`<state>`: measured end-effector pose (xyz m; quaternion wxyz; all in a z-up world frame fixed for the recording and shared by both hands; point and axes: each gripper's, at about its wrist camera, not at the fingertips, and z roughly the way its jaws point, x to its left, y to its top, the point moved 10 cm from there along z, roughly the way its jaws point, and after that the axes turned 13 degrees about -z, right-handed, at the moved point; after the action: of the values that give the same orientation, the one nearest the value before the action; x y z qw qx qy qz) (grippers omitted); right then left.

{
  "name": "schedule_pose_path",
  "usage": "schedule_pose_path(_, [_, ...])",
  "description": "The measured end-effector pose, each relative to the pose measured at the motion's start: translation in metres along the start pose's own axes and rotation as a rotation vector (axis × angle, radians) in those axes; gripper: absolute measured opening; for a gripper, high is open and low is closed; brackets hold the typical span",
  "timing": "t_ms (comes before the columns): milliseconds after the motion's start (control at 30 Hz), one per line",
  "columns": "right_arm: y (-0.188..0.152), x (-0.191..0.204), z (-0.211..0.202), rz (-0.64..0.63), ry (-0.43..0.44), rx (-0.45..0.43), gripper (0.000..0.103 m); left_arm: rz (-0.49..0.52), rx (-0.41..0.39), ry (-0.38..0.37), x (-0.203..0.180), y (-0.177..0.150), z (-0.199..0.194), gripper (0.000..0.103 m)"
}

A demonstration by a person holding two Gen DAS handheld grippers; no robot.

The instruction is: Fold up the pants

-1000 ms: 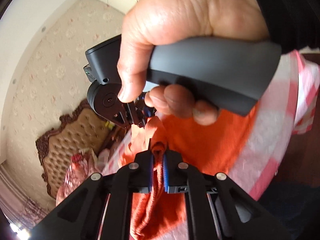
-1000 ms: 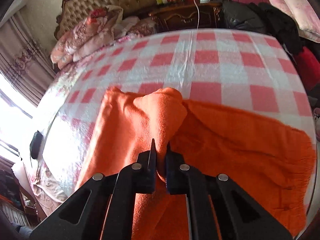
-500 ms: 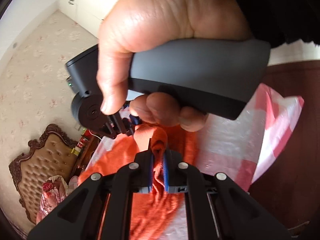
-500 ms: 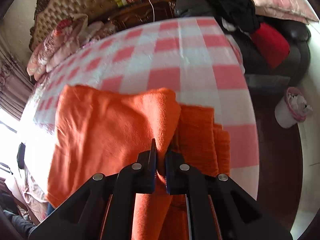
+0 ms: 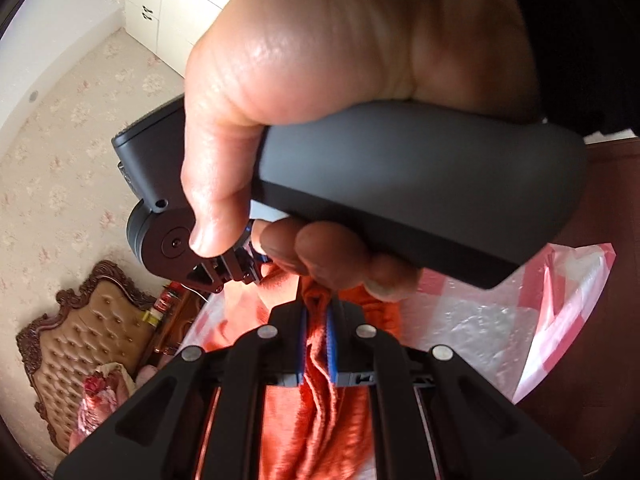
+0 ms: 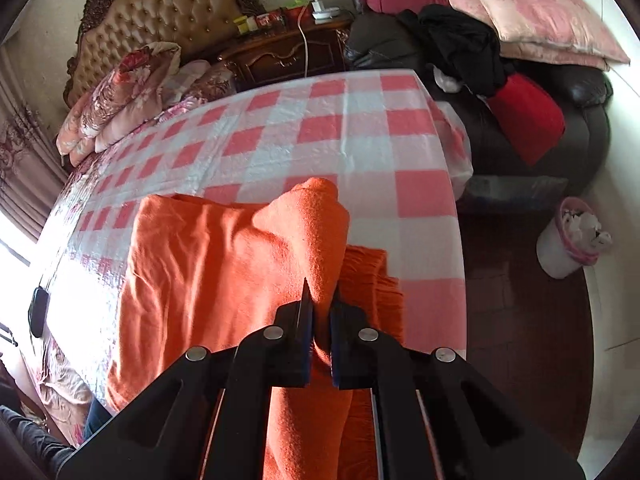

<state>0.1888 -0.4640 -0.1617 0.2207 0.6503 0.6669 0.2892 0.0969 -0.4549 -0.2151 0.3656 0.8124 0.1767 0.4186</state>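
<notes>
Right wrist: pants [image 6: 224, 264] between jaws

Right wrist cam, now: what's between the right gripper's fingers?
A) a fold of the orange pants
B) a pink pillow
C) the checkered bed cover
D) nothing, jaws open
A: the right gripper is shut on a raised fold of the orange pants, which lie on the checkered bed cover.

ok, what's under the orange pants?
The orange pants lie on a red-and-white checked cloth, visible all around them. A second orange layer shows beneath the lifted fold. Whatever lies under the cloth is covered.
</notes>
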Motion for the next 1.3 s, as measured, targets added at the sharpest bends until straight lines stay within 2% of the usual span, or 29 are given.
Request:
schedule_pose_path(67, [-0.008, -0.009, 0.009, 0.002, -0.02, 0.018, 0.006, -0.004, 0.018, -0.033, -0.011, -0.002, 0.006, 0.008])
schedule_pose_path(133, [-0.014, -0.016, 0.017, -0.008, -0.057, 0.025, 0.008, -0.016, 0.016, -0.083, -0.02, -0.001, 0.009, 0.015])
schedule_pose_path(167, [-0.015, -0.017, 0.019, -0.016, -0.063, 0.02, 0.009, -0.027, 0.018, -0.099, -0.021, -0.002, 0.01, 0.021])
schedule_pose_path(233, [-0.015, -0.017, 0.017, -0.035, -0.083, 0.006, 0.015, -0.071, 0.022, -0.135, -0.016, -0.002, 0.005, 0.042])
schedule_pose_path(300, [-0.015, -0.02, 0.012, -0.064, -0.151, 0.001, 0.043, -0.119, 0.022, -0.178, -0.007, -0.002, -0.006, 0.053])
schedule_pose_path(333, [-0.015, -0.026, 0.007, -0.082, -0.227, -0.002, 0.046, -0.159, 0.02, -0.191, 0.004, -0.003, -0.016, 0.058])
schedule_pose_path(367, [-0.015, -0.031, 0.002, -0.083, -0.266, -0.007, 0.047, -0.216, 0.027, -0.206, 0.02, -0.008, -0.025, 0.06])
schedule_pose_path(433, [-0.018, -0.041, -0.01, -0.041, -0.309, -0.021, 0.048, -0.34, 0.044, -0.218, 0.057, -0.022, -0.039, 0.063])
schedule_pose_path(467, [-0.019, -0.046, -0.017, -0.015, -0.328, -0.027, 0.05, -0.419, 0.057, -0.186, 0.084, -0.029, -0.04, 0.064])
schedule_pose_path(500, [-0.019, -0.048, -0.026, 0.02, -0.342, -0.044, 0.05, -0.509, 0.078, -0.131, 0.114, -0.039, -0.036, 0.064])
schedule_pose_path(533, [-0.015, -0.042, -0.033, 0.038, -0.315, -0.073, 0.05, -0.592, 0.101, -0.083, 0.136, -0.049, -0.033, 0.056])
schedule_pose_path(567, [-0.01, -0.033, -0.035, 0.033, -0.281, -0.091, 0.05, -0.683, 0.135, -0.036, 0.166, -0.063, -0.02, 0.044])
schedule_pose_path(600, [-0.003, -0.017, -0.034, 0.005, -0.243, -0.104, 0.05, -0.737, 0.189, -0.006, 0.188, -0.078, -0.003, 0.013])
schedule_pose_path(633, [0.002, -0.007, -0.03, -0.017, -0.232, -0.106, 0.05, -0.752, 0.236, 0.016, 0.197, -0.085, 0.009, 0.006])
schedule_pose_path(700, [0.015, 0.012, -0.012, -0.057, -0.251, -0.088, 0.053, -0.82, 0.295, 0.013, 0.221, -0.099, 0.041, 0.005])
schedule_pose_path(800, [0.027, 0.02, 0.017, -0.063, -0.289, -0.04, 0.053, -0.856, 0.395, -0.078, 0.235, -0.116, 0.083, 0.005])
schedule_pose_path(833, [0.03, 0.02, 0.028, -0.086, -0.317, -0.03, 0.055, -0.853, 0.41, -0.077, 0.235, -0.12, 0.097, 0.005])
schedule_pose_path(933, [0.026, 0.007, 0.053, -0.105, -0.402, 0.009, 0.066, -0.86, 0.483, -0.1, 0.234, -0.135, 0.125, 0.003])
schedule_pose_path(1000, [0.017, 0.0, 0.06, -0.071, -0.4, 0.014, 0.075, -0.867, 0.484, -0.122, 0.234, -0.141, 0.129, 0.003])
schedule_pose_path(1033, [0.015, -0.001, 0.059, -0.069, -0.405, 0.005, 0.076, -0.854, 0.479, -0.123, 0.231, -0.139, 0.128, 0.003])
schedule_pose_path(1100, [0.012, -0.004, 0.06, -0.052, -0.398, -0.001, 0.079, -0.883, 0.483, -0.138, 0.24, -0.158, 0.146, 0.003])
schedule_pose_path(1167, [0.011, -0.007, 0.062, -0.022, -0.38, 0.004, 0.081, -0.935, 0.493, -0.152, 0.242, -0.158, 0.143, 0.003])
schedule_pose_path(1233, [0.009, -0.01, 0.064, 0.002, -0.364, 0.004, 0.083, -0.941, 0.484, -0.139, 0.242, -0.154, 0.138, 0.003])
schedule_pose_path(1267, [0.009, -0.01, 0.063, 0.005, -0.36, 0.004, 0.083, -0.936, 0.477, -0.136, 0.241, -0.151, 0.134, 0.006])
schedule_pose_path(1300, [0.009, -0.009, 0.064, 0.004, -0.36, 0.004, 0.083, -0.933, 0.472, -0.141, 0.24, -0.148, 0.13, 0.02])
